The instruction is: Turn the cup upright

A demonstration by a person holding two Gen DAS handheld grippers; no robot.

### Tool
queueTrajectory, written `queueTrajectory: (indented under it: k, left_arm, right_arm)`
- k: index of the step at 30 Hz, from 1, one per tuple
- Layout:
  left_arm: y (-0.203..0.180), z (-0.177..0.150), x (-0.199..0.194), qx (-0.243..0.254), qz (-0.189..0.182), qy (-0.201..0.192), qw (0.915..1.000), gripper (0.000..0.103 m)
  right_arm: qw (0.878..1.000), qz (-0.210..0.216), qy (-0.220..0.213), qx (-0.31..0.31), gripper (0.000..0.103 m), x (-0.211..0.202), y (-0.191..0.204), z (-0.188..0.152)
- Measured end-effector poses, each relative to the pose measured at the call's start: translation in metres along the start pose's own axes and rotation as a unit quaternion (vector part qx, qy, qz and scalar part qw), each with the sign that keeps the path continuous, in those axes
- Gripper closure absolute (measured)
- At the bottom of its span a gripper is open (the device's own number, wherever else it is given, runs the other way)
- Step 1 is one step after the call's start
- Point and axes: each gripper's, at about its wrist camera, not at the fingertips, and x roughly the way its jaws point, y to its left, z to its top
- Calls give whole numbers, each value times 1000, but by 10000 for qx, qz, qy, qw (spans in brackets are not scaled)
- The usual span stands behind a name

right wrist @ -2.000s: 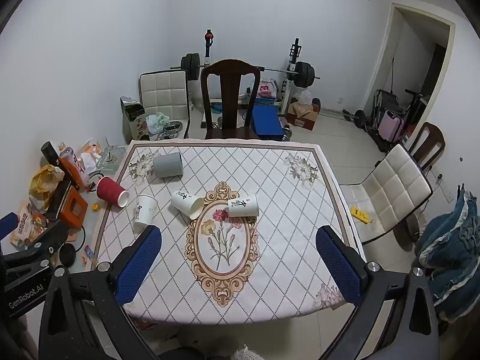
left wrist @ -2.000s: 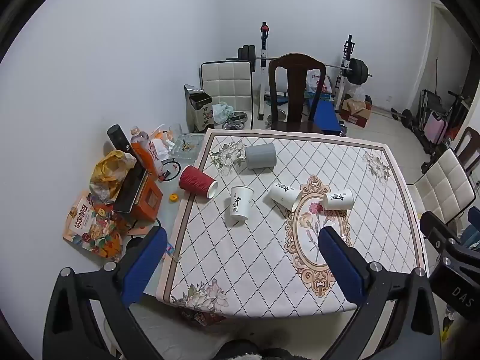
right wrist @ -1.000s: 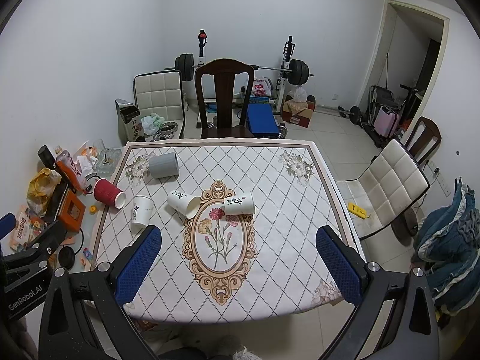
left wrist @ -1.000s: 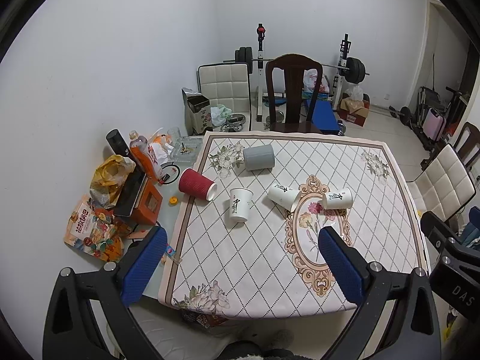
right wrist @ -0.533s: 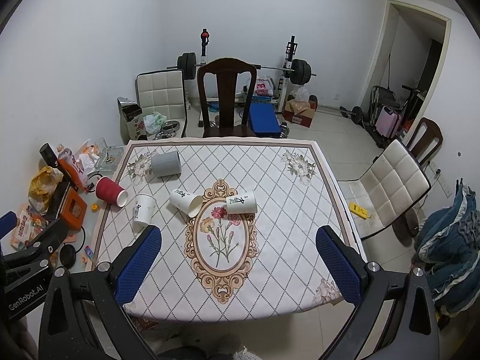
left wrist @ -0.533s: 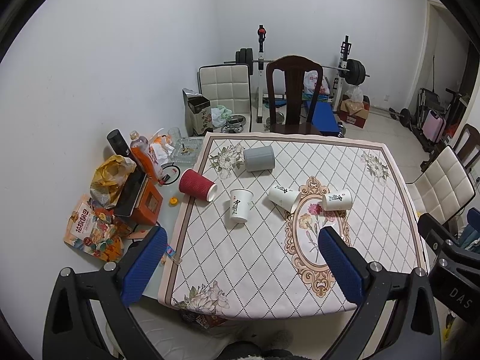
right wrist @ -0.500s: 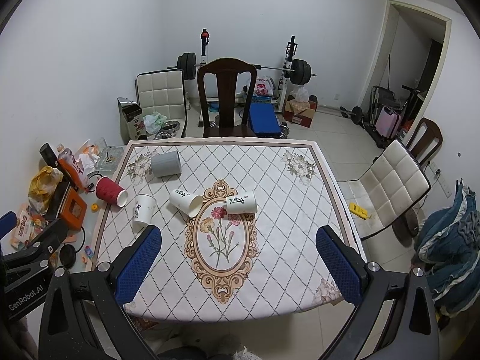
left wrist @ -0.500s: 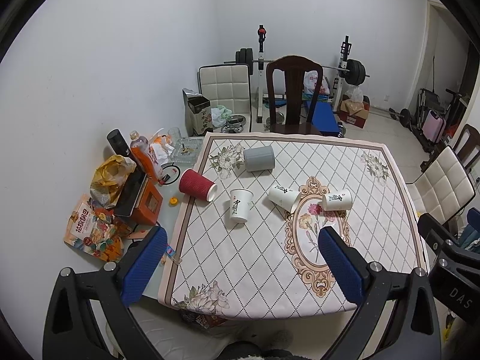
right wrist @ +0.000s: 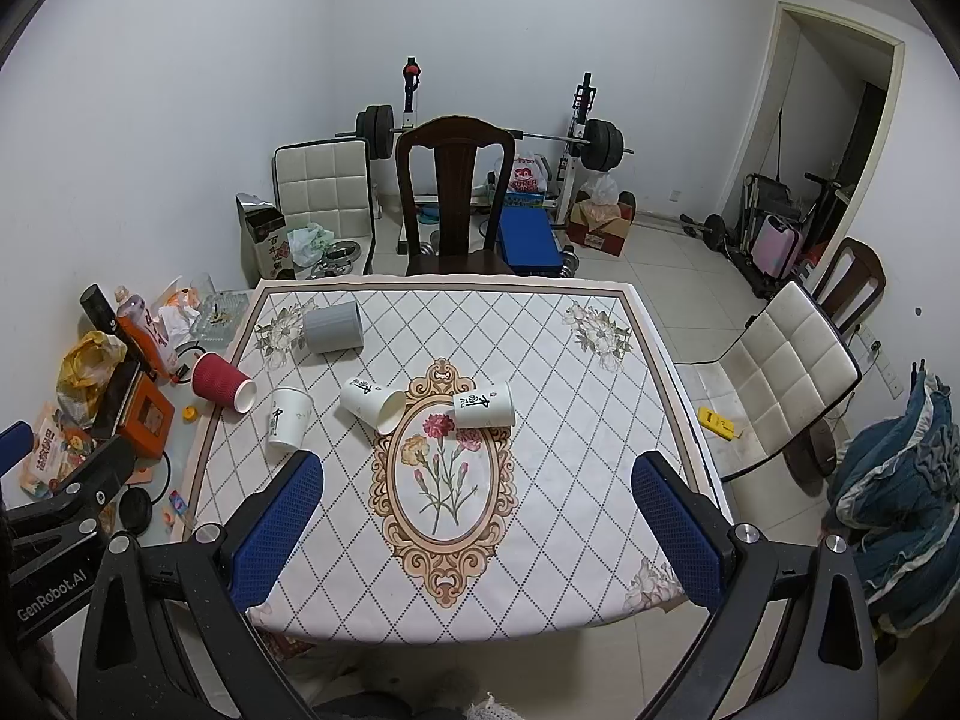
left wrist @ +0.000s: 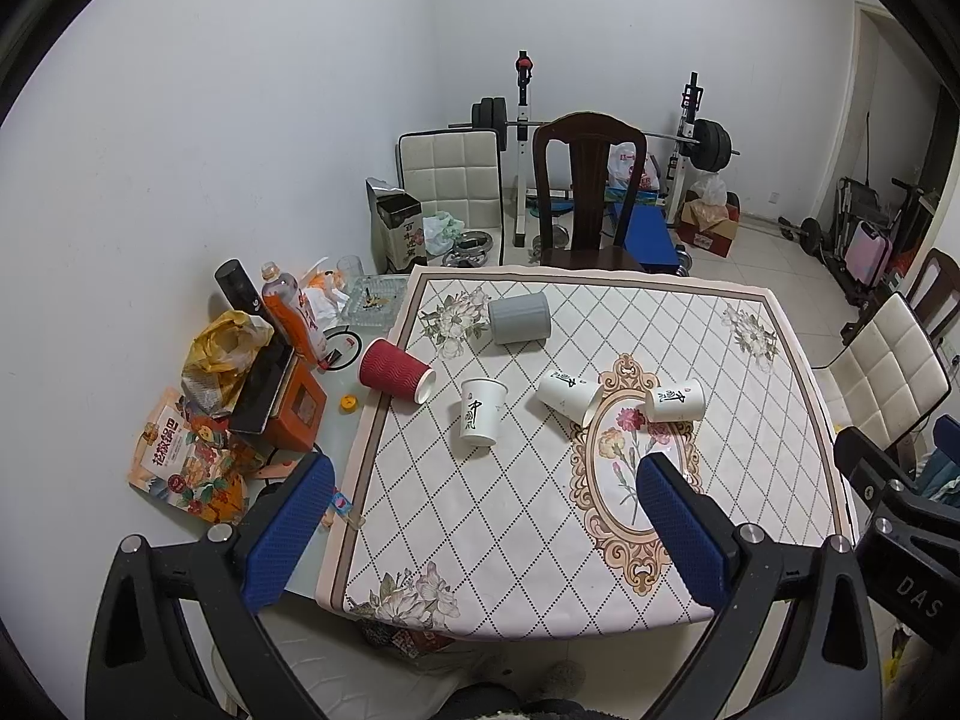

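Barely anything has moved since two seconds ago: both views have drifted a touch and the cups lie exactly as they did.

Left gripper (left wrist: 480, 516) spread wide, holding nothing, hovering over the near edge of the table (left wrist: 522, 540). Right gripper (right wrist: 477, 510) the same: spread, empty, well short of any cup.

Step in hand, as I read it: still the approach, no target committed.

Cup layout from the right gripper: white cup lying on its side (right wrist: 485, 405) ahead, just left of centre, mouth pointing right. Second tipped white cup (right wrist: 372, 404) ahead-left, mouth toward the gripper. Third white cup (right wrist: 288, 419) further left, looks upright already (rim on top, so likely done or never tipped). Red cup (right wrist: 221, 389) on its side at the table's left edge, grey cup (right wrist: 333, 327) on its side far ahead-left.

From the left gripper the red cup (left wrist: 396, 371) sits ahead-left, the upright white cup (left wrist: 480, 410) straight ahead.

Next move probably calls for: pick one tipped cup, drop low, straddle its wall with the fingers, close gently (paper crushes), then rotate the base down.
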Motion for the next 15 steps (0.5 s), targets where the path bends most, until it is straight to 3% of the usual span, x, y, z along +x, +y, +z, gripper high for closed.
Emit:
queueTrajectory:
  k: [15]
  left_arm:
    - [-1, 0, 0, -5, 3, -4, 10000, 0]
  right_arm:
    - [10000, 6, -6, -16, 0, -1, 3, 0]
